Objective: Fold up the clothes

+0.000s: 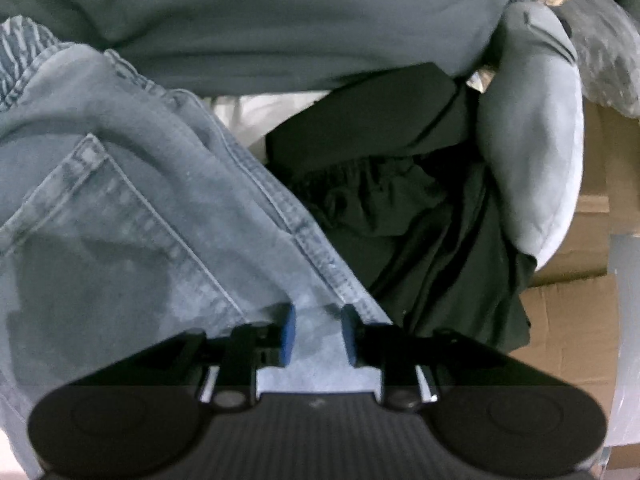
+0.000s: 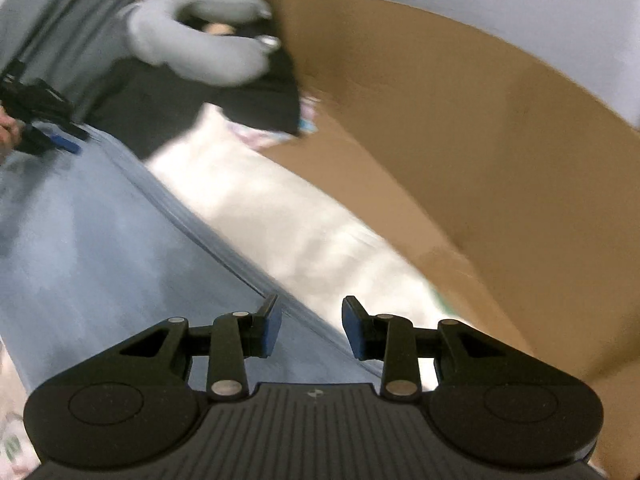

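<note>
Jeans (image 1: 132, 184) of pale blue denim fill the left and centre of the left wrist view, with the gathered waistband at the upper left and a stitched back pocket in the middle left. Their outer seam, and so their long axis, runs from the upper left down to the lower centre. In the right wrist view the same denim crosses from the middle left to the lower centre, seam edge slanting the same way.

A brown cardboard box (image 2: 460, 152) takes up the right half of the right wrist view. A grey-green garment (image 1: 280, 24) spans the top of the left wrist view. A black garment (image 1: 420, 216) with a gathered band lies right of the jeans, touching their seam. A grey neck pillow (image 1: 536, 132) rests on its right edge.

The left gripper (image 1: 319, 334) has its blue pads parted, denim between them but not pinched. The right gripper (image 2: 311, 330) stands open over the seam edge, nothing gripped.
</note>
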{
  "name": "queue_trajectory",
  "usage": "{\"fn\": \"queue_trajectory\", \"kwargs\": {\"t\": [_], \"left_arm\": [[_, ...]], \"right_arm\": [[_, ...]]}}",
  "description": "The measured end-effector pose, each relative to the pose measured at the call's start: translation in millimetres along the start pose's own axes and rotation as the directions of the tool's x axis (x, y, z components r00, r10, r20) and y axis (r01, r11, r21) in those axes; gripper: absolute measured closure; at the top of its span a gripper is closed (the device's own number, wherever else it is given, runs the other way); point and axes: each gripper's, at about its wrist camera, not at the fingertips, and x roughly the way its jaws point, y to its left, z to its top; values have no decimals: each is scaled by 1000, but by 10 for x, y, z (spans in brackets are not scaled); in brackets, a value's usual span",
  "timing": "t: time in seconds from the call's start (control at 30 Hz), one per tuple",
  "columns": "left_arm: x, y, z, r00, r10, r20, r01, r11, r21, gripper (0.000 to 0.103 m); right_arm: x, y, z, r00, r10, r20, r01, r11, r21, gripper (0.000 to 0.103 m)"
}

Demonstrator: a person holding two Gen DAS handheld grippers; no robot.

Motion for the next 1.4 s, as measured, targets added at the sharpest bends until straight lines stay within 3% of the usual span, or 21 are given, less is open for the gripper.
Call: {"fn": "queue_trajectory", "kwargs": {"t": [0.1, 0.37, 0.6, 0.63, 0.67, 0.93, 1.4], "left_arm": [[-42, 21, -2, 1000, -4, -1, 4, 1000, -1, 66], [-36, 23, 50, 999, -25, 37, 27, 999, -45, 66], [158, 63, 27, 999, 15, 31, -12, 995, -97, 67], [170, 87, 12, 999, 20, 33, -17, 994, -112, 67], [175, 120, -9, 999, 32, 36, -27, 990, -136, 80], [190, 205, -56, 998, 39, 46, -26, 966, -255, 83], [348, 267, -135, 997, 60, 53, -43, 957, -286, 85]], "right_arm": [[253, 225, 118, 999, 46, 12, -45, 999, -30, 63], [583, 640, 340, 992, 122, 22, -119, 987, -106, 63], [829, 921, 397, 988, 154, 30, -149, 980, -129, 63], [859, 943, 390, 987, 161, 22, -157, 978, -136, 63], [885, 963, 382, 986, 166, 15, -162, 976, -143, 63], [1061, 981, 404, 983, 181, -38, -185, 965, -188, 63], [1231, 1019, 449, 977, 198, -85, -211, 958, -192, 64]]}}
